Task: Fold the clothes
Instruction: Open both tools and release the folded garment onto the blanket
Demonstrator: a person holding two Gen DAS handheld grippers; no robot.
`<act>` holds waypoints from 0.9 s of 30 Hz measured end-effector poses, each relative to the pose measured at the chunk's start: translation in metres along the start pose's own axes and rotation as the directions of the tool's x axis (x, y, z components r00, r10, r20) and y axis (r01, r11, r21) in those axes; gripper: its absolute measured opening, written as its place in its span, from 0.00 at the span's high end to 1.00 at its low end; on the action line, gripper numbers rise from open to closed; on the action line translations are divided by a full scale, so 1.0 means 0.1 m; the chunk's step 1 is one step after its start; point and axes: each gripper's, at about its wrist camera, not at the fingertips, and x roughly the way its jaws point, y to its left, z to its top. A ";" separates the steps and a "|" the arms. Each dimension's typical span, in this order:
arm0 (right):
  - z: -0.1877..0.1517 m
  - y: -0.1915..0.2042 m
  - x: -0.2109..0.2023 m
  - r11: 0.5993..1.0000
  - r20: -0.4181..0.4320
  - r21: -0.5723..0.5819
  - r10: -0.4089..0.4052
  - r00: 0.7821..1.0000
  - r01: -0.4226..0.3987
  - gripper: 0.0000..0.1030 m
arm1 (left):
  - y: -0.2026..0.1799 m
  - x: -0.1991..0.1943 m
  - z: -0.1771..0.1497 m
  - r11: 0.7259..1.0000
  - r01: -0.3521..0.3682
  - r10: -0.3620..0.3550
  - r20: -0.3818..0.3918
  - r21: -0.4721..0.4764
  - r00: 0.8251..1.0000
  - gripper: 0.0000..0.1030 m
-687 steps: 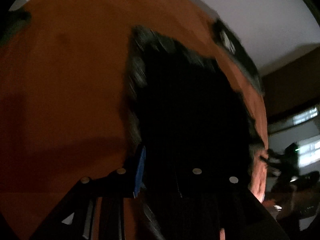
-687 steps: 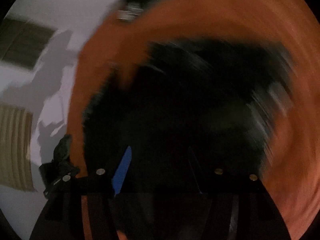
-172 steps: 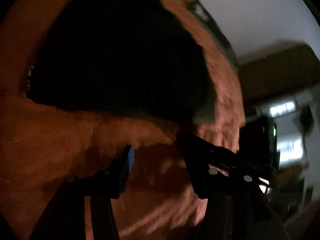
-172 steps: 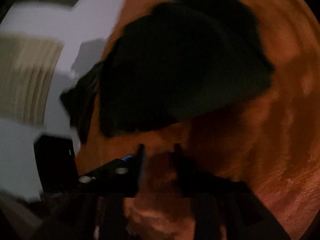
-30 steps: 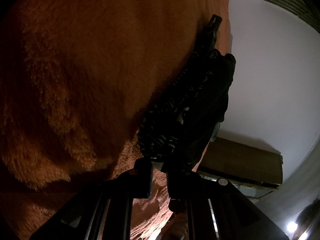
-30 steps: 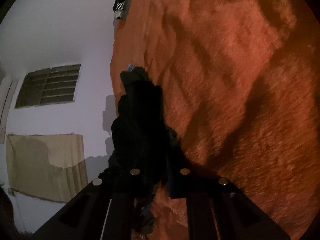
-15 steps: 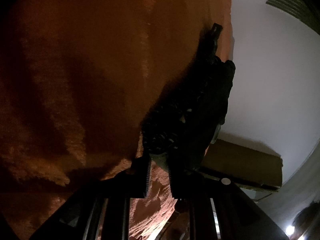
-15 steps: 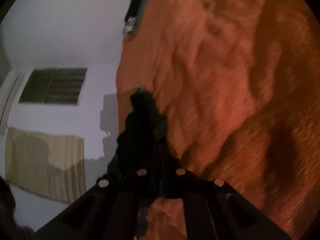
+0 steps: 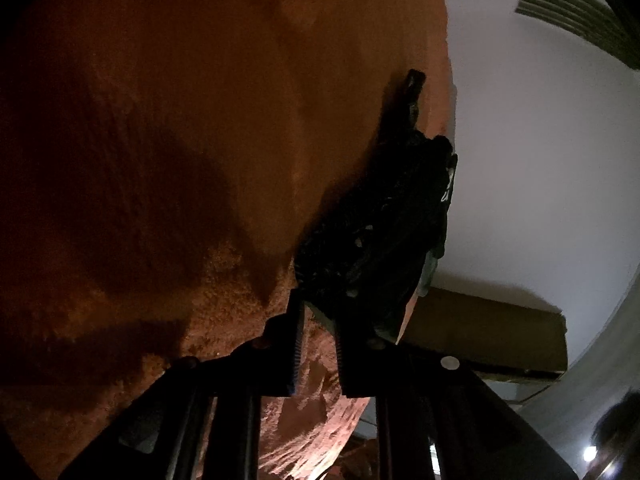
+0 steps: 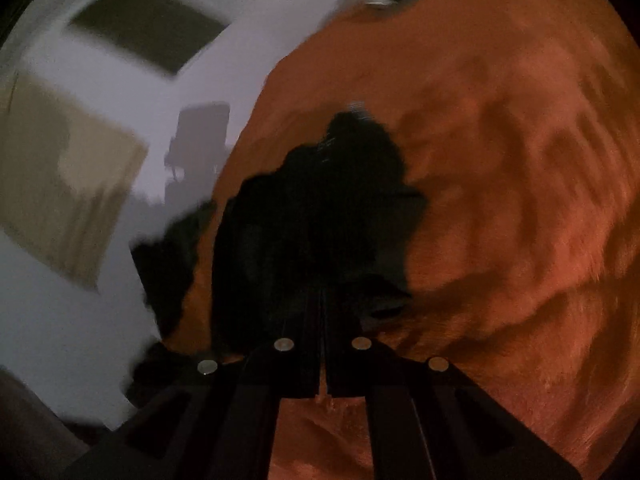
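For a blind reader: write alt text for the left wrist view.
The left hand-held gripper pinches the edge of a dark bunched garment over a fuzzy orange blanket, its jaws closing. A white wall is at the right.

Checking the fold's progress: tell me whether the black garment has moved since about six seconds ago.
Yes. The black garment, earlier spread mid-blanket, now bunches at the orange blanket's wall-side edge, in the left tongs.
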 end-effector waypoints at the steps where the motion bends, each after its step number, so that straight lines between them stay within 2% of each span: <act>1: 0.00 0.13 0.03 0.997 -0.012 -0.076 -0.023 1.000 0.022 0.98 | -0.03 0.03 0.01 1.000 -0.002 0.002 0.006 0.002 1.000 0.87; 3: -0.06 0.41 0.10 0.970 -0.030 -0.237 -0.062 0.998 0.053 0.86 | -0.02 0.01 0.02 1.000 -0.008 0.008 0.019 0.002 1.000 0.88; 5: -0.16 0.70 0.20 0.906 -0.028 -0.413 -0.111 0.993 0.090 0.49 | 0.00 -0.05 0.02 1.000 -0.011 0.012 0.041 -0.007 0.999 0.89; 7: -0.27 0.93 0.29 0.815 -0.002 -0.562 -0.168 0.986 0.138 0.42 | 0.04 -0.13 0.06 1.000 -0.014 0.016 0.055 -0.028 0.998 0.89; 8: -0.35 1.05 0.34 0.752 0.021 -0.637 -0.203 0.979 0.169 0.42 | 0.07 -0.18 0.08 0.999 -0.013 0.015 0.059 -0.038 0.998 0.89; 9: -0.43 1.16 0.39 0.670 0.055 -0.712 -0.245 0.968 0.210 0.42 | 0.10 -0.25 0.10 0.999 -0.013 0.016 0.062 -0.045 0.998 0.89; 10: -0.55 1.27 0.47 0.562 0.104 -0.786 -0.291 0.951 0.258 0.42 | 0.13 -0.33 0.12 0.999 -0.015 0.018 0.066 -0.048 0.998 0.89; 11: -0.69 1.37 0.56 0.425 0.168 -0.851 -0.334 0.927 0.308 0.42 | 0.13 -0.39 0.14 0.999 -0.024 0.026 0.075 -0.037 0.997 0.89; 12: -0.82 1.44 0.64 0.312 0.217 -0.889 -0.357 0.909 0.335 0.42 | 0.09 -0.40 0.19 0.999 -0.032 0.034 0.085 -0.024 0.996 0.88; 15: -1.20 1.54 0.84 0.048 0.319 -0.932 -0.359 0.877 0.359 0.42 | 0.04 -0.56 0.28 0.999 -0.034 0.034 0.118 -0.004 0.992 0.88; 16: -1.31 1.57 0.91 -0.024 0.342 -0.934 -0.357 0.869 0.357 0.42 | 0.02 -0.61 0.30 0.999 -0.044 0.042 0.127 0.006 0.991 0.88; 18: -1.47 1.62 1.06 -0.111 0.360 -0.932 -0.364 0.859 0.344 0.42 | -0.07 -0.67 0.33 0.995 -0.085 0.076 0.158 0.047 0.984 0.88; 20: -1.56 1.63 1.19 -0.169 0.381 -0.925 -0.371 0.847 0.341 0.42 | -0.31 -0.36 0.41 0.990 -0.101 0.083 0.176 0.095 0.981 0.88; 22: -1.66 1.65 1.33 -0.227 0.401 -0.914 -0.377 0.835 0.337 0.42 | -0.38 -0.40 0.41 0.985 -0.109 0.086 0.173 0.133 0.981 0.87; 23: -1.69 1.66 1.39 -0.248 0.408 -0.910 -0.379 0.831 0.333 0.42 | -0.41 -0.41 0.41 0.981 -0.113 0.086 0.170 0.155 0.982 0.87; 27: -1.74 1.67 1.56 -0.285 0.417 -0.902 -0.387 0.822 0.324 0.42 | -0.53 -0.38 0.24 0.952 -0.148 0.112 0.145 0.268 0.983 0.87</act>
